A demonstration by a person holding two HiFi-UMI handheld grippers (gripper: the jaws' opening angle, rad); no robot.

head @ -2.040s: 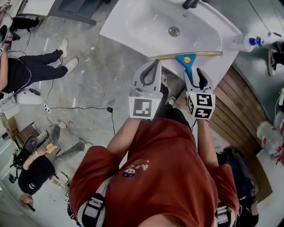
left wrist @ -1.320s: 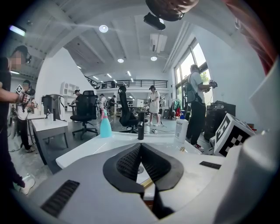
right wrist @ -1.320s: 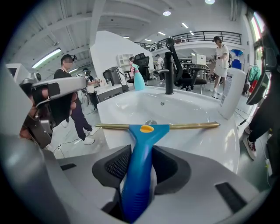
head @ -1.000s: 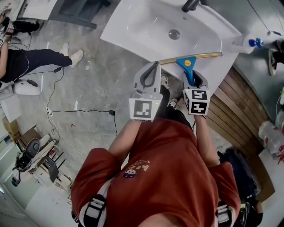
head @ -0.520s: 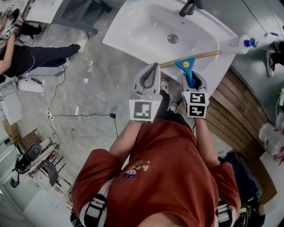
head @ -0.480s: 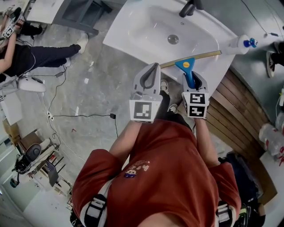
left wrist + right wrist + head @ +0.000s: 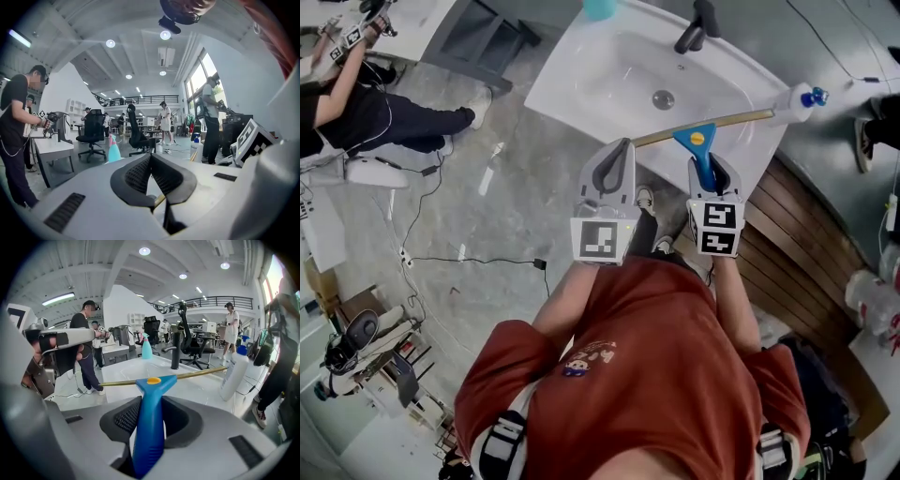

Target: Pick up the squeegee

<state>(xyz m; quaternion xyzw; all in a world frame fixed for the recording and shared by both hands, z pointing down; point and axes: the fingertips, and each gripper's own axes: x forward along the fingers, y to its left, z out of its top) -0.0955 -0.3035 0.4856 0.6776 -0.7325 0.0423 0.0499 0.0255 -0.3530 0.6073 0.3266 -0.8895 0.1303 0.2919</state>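
Observation:
The squeegee has a blue handle (image 7: 701, 157) with a yellow dot and a long brass-coloured blade (image 7: 727, 120). My right gripper (image 7: 710, 174) is shut on the handle and holds the squeegee a little above the front edge of the white sink (image 7: 581, 80). In the right gripper view the handle (image 7: 150, 427) stands between the pads of that gripper (image 7: 151, 405), with the blade (image 7: 197, 374) crosswise ahead. My left gripper (image 7: 614, 165) hovers beside it to the left, jaws shut with tips touching and nothing between them (image 7: 151, 159).
A dark faucet (image 7: 692, 28) and the drain (image 7: 663, 98) lie further back on the sink. A white bottle with a blue cap (image 7: 792, 101) stands at the sink's right corner, a teal spray bottle (image 7: 600, 7) at the back. People stand and sit at the left (image 7: 366, 112).
My right gripper has closed on the handle and lifted the squeegee off the sink's rim. Both grippers have risen; the left one stayed shut.

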